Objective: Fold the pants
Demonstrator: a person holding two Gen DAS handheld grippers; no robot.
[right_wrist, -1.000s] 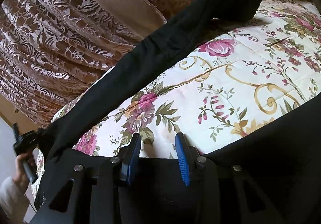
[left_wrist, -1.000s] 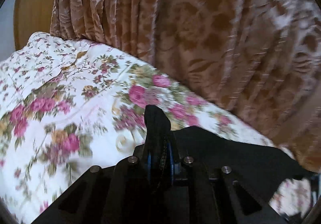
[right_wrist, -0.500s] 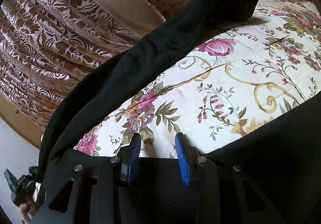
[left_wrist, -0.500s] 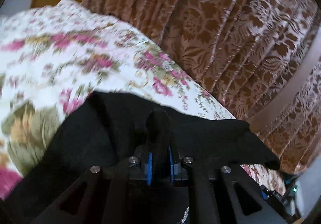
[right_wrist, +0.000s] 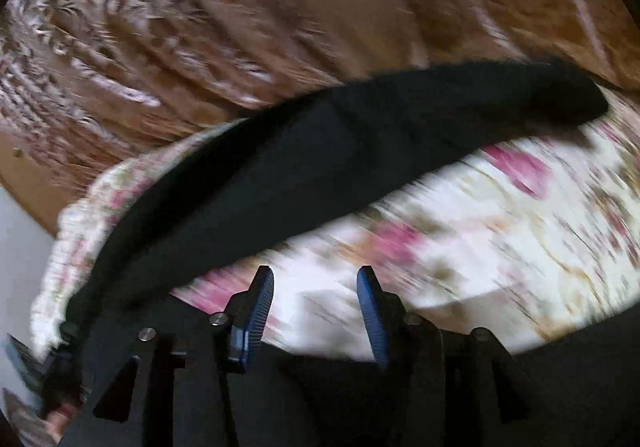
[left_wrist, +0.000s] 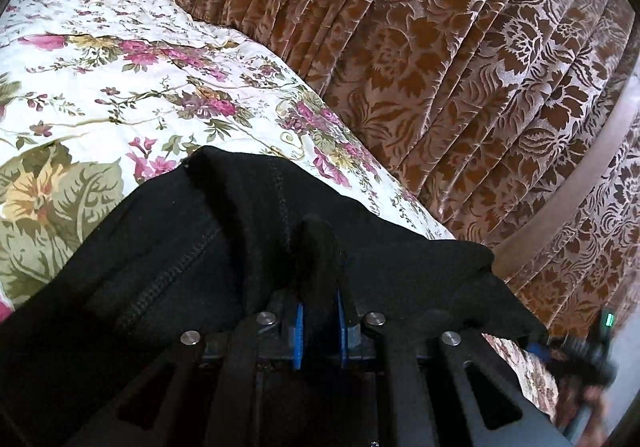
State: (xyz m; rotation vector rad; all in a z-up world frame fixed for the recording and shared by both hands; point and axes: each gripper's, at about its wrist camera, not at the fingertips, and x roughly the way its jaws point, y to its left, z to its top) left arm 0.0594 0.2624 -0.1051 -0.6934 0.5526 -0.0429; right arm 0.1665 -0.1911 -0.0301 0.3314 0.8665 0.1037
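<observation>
My left gripper (left_wrist: 318,321) is pinched tight on a raised fold of the black pants (left_wrist: 200,247), the cloth bunched up between its blue pads (left_wrist: 298,331). From that pinch the pants spread over the near part of the floral bedspread (left_wrist: 100,87) — a stitched seam runs across the fabric on the left, and a flap of it reaches out to the right, toward the edge of the bed. Beyond the bed hangs the brown patterned curtain (left_wrist: 460,67), filling the far and right side of the view.

My right gripper (right_wrist: 316,311) has its jaws moderately apart; they have just been opening, and nothing sits between the pads — only the blurred bedspread (right_wrist: 480,247) shows in the gap. In that view a long band of the pants (right_wrist: 320,167) stretches across the bed from the near left up to the far right, along the curtain (right_wrist: 240,7) side. More black cloth lies close under the gripper at the near edge. The right view is smeared, so fine detail is lost.

At the far right of the left view, my other gripper shows dimly by the flap's tip.
</observation>
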